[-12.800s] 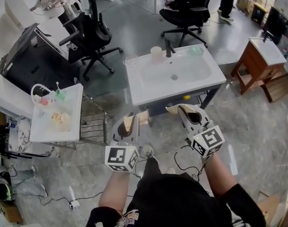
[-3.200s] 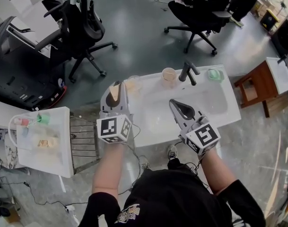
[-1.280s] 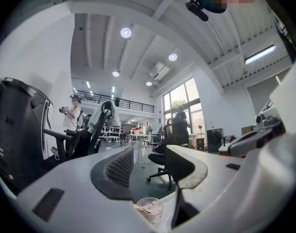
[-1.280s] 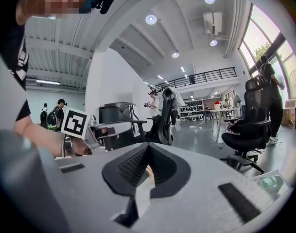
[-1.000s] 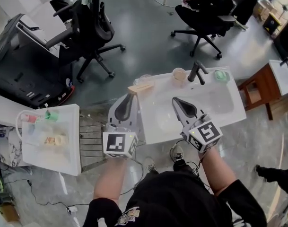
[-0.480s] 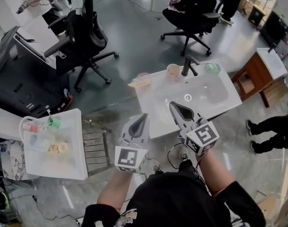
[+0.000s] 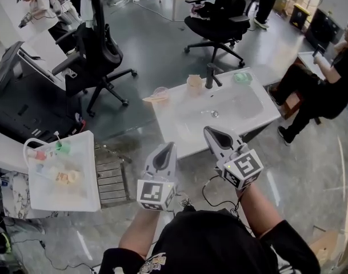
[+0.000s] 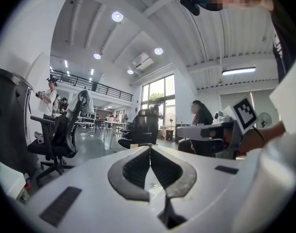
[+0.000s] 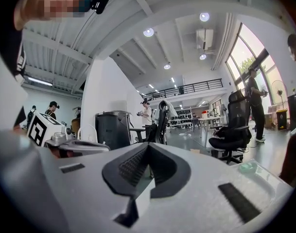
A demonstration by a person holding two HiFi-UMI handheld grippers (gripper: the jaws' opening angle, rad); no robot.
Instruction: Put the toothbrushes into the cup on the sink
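The white sink (image 7: 179, 121) stands ahead of me in the head view. At its back left is a clear cup (image 7: 160, 92), and a tan toothbrush (image 7: 151, 99) rests at its rim and sticks out to the left. A beige cup (image 7: 194, 82) stands beside the dark faucet (image 7: 210, 76). My left gripper (image 7: 172, 145) is shut and empty, held short of the sink's front edge. My right gripper (image 7: 208, 131) is also shut and empty, over the sink's front edge. Each gripper view shows closed jaws, left (image 8: 150, 147) and right (image 9: 148, 144), with nothing between them.
A green soap dish (image 7: 242, 77) sits at the sink's back right. A small white table (image 7: 82, 196) with bottles stands to the left. Office chairs (image 7: 94, 50) are behind the sink. A seated person (image 7: 328, 79) is on the right.
My left gripper has drawn back from the clear cup and toothbrush to the sink's front and its jaws have closed. I have stepped back; the right gripper stays shut.
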